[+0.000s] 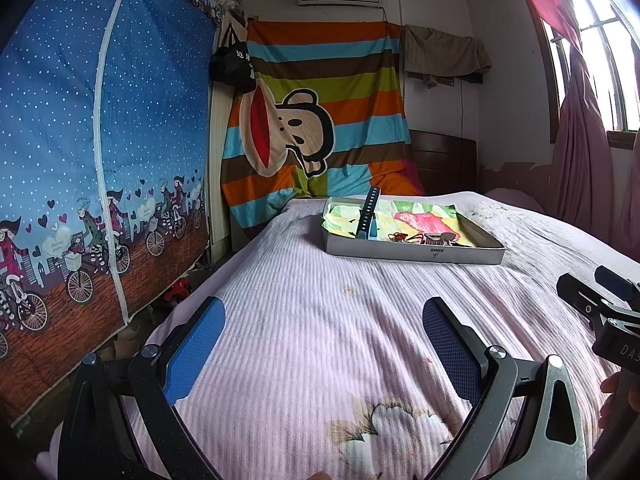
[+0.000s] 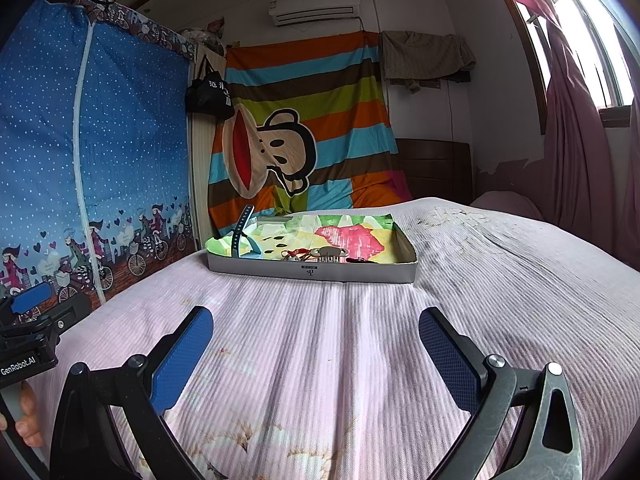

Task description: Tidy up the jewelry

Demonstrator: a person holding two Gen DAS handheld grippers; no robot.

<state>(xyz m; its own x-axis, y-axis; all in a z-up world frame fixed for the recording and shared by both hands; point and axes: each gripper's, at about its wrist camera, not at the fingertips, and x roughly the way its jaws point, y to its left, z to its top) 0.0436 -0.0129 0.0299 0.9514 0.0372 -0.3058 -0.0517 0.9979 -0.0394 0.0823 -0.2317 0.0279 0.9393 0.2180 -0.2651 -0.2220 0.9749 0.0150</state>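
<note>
Both tongs are spread wide and hold nothing. The left tongs hover low over the bed, blue pads facing each other across a broad gap; the right tongs hang just the same, side by side with the left. Each pair points up the bed toward the tray, which lies well ahead of both, so neither is within reach of anything in it. That pose would suit tongs about to go in for a piece as well as tongs drawn back after setting one down; the pictures do not settle which.

The jewelry sits inside the tray, which is lined with a bright patterned cloth, likely to keep small pieces from sliding. A dark band, perhaps a watch strap, leans up over the tray's left part, one end sticking above the rim. Near the front wall lies a small heap: a red tangle, a grey claw clip, and a dark piece to its right, too small to name. All lie close together, touching or nearly so; whether they are sorted I cannot tell.

Writing: the left tongs' body, seen at the edge of the right view, reads "GenRobot.AI". The right tongs' body in the left view shows "DAS", cut off. The tray's front wall bears a small logo, unreadable. A black bag on the wall carries white characters, too blurred to read.
</note>
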